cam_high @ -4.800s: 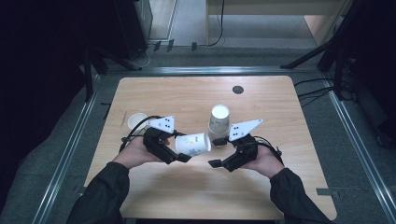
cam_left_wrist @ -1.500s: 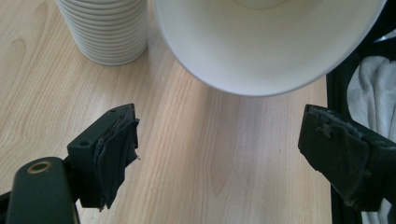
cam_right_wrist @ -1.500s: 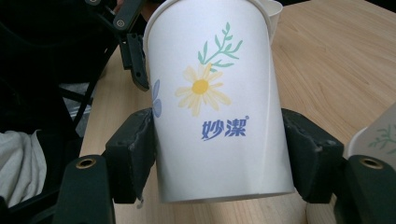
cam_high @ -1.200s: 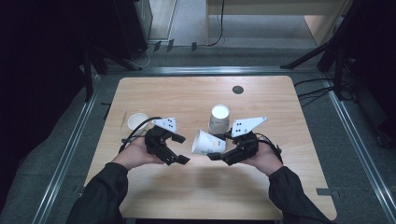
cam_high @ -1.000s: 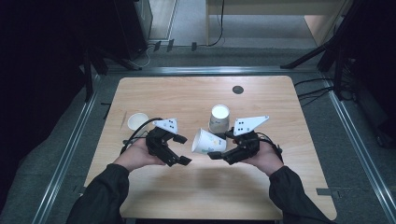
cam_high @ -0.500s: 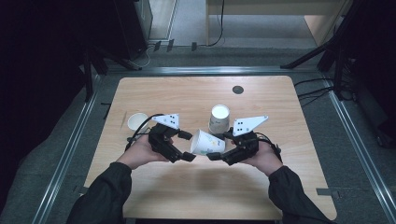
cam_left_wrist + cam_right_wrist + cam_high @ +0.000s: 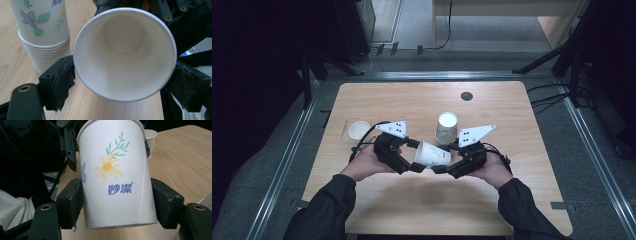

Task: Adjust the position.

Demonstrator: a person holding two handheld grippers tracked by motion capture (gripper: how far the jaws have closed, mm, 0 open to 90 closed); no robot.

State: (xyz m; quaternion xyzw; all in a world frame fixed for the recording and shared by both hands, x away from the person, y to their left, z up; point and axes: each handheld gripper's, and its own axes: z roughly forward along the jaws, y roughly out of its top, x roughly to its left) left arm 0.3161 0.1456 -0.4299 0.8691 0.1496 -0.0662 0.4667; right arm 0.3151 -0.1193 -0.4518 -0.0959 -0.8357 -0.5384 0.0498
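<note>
The white paper cup with a printed daisy lies on its side in the air above the light wooden counter, between both hands. The right gripper has its jaws clamped on the cup's base end. Earlier the left gripper was apart; now its jaws have been closing around the rim, pads at it, so probably a handover is near. The smooth, thin cone wall dents easily. The stack of flowered paper cups stands just behind.

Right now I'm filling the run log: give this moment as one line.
right tool: shut on cup, near base | left tool: closing at cup rim | stack: behind | lone cup: left
</note>
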